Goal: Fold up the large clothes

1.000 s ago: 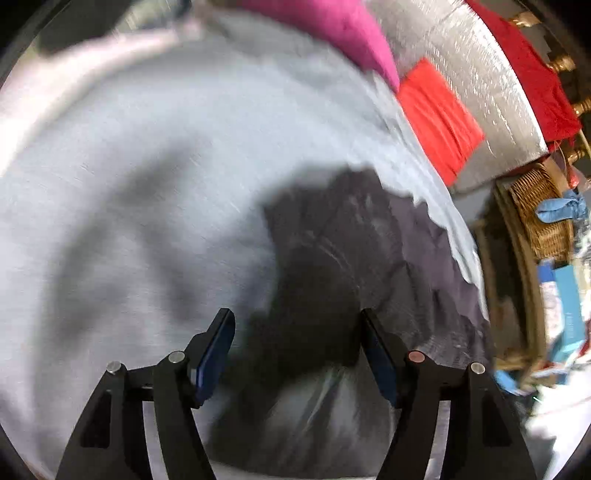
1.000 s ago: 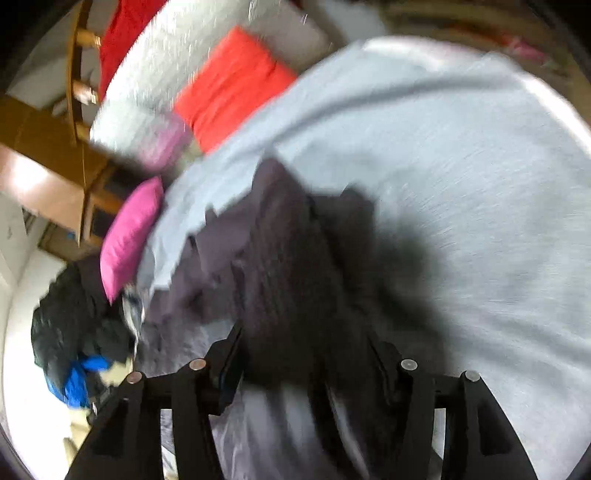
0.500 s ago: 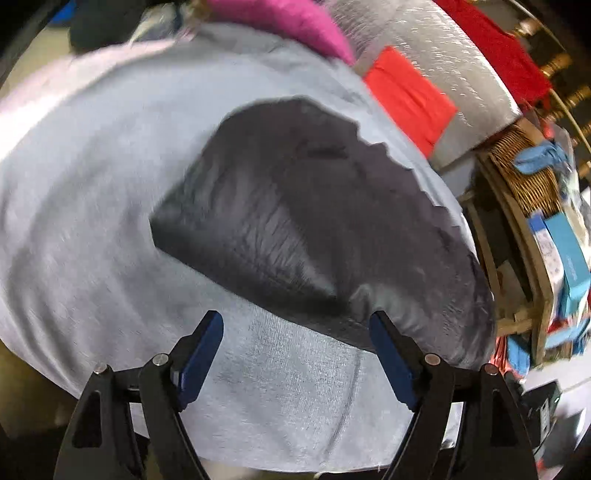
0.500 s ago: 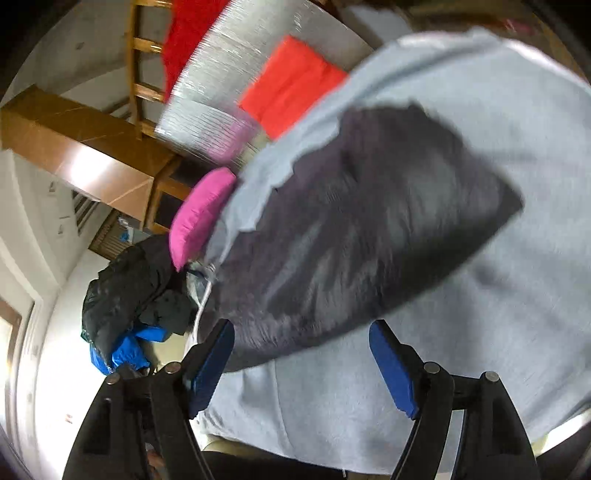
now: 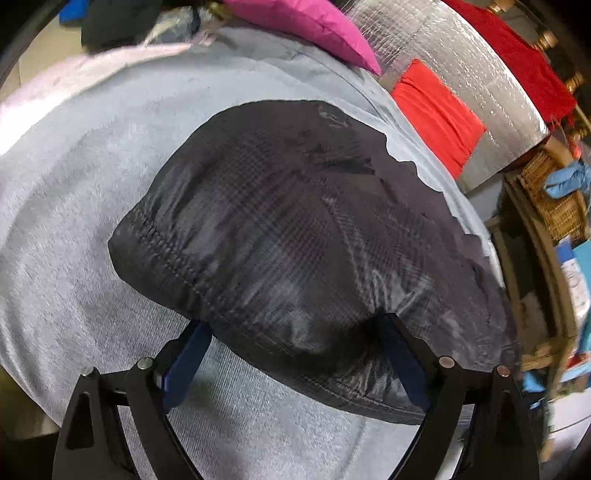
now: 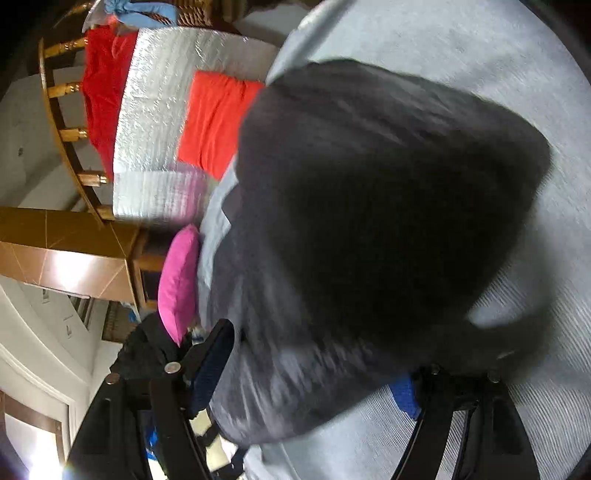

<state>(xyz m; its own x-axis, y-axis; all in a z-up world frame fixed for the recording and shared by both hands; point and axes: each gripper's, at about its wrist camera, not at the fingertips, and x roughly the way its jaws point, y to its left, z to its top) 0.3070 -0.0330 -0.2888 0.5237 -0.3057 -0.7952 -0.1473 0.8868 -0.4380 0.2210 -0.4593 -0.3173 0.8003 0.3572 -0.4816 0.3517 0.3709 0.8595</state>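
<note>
Dark quilted jacket (image 5: 295, 236) lies as folded bundle on grey-covered tabletop (image 5: 74, 206), toward edge nearest silver mat (image 5: 461, 96).

Left tongs (image 5: 291, 354) spread wide, jaws just opened further, straddling stitched hem without pinching.

Right tongs (image 6: 314, 373) likewise apart over jacket's other side; likely positioning to press or regrip fold.

A home: pink cushion (image 5: 314, 26), wooden chair (image 6: 70, 110), wicker basket (image 5: 554, 199).
</note>
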